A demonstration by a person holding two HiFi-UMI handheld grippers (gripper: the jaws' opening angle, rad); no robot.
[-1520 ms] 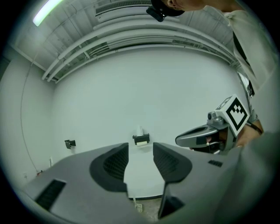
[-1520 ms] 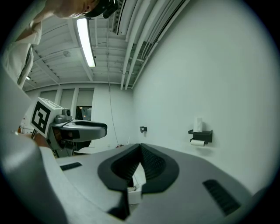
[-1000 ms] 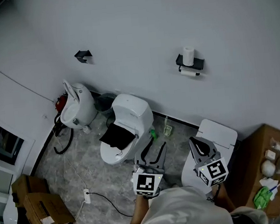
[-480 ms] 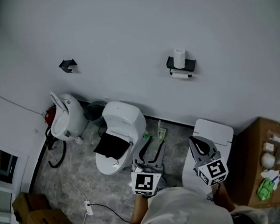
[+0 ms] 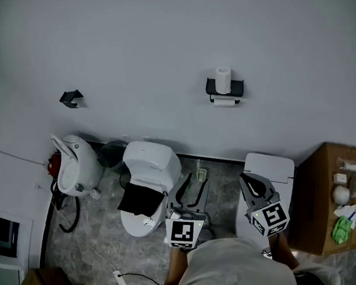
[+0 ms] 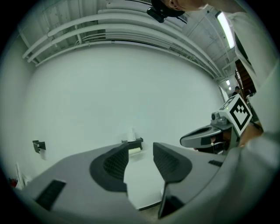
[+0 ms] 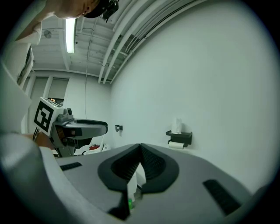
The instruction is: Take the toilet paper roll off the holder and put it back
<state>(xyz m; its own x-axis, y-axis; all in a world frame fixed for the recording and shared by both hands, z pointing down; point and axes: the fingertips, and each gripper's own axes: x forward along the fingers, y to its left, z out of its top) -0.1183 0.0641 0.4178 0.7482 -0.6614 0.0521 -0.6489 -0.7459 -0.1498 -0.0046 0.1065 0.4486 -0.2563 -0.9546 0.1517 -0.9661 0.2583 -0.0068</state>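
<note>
Left gripper view, nearest item: grey two-jaw left gripper (image 6: 140, 147). Its ribbed dark pads stand apart with a clear gap, and nothing is between them.

Right gripper view, nearest item: matching grey right gripper (image 7: 140, 147). Its pad tips are pressed together, with nothing caught in them.

Head view, middle ground: both tongs are held out in front of the person. A white ceramic toilet (image 5: 148, 170) sits on the floor beyond the left gripper.

Head view, far ground:
- Pale plain wall (image 5: 125, 50).
- Black shelf-type holder (image 5: 238, 89), fixed to the wall.
- White toilet paper roll (image 5: 225, 101), hung crosswise beneath the shelf.
- White spare roll (image 5: 223, 78), standing upright on top of the shelf.
- All three are well apart from either gripper.

Step in hand, as judged: the approach. The hung roll is taken to be the task's item; it is seated on the holder and untouched.

Next move, as judged:
- Close the distance to the wall.
- Bring a parted pair of jaws around the hung roll. The left gripper is ready as it stands; the right would have to open first.
- Grip lightly, since soft paper crushes.
- Draw the roll off its bar. Which end of the bar is free cannot be told from here.
</note>
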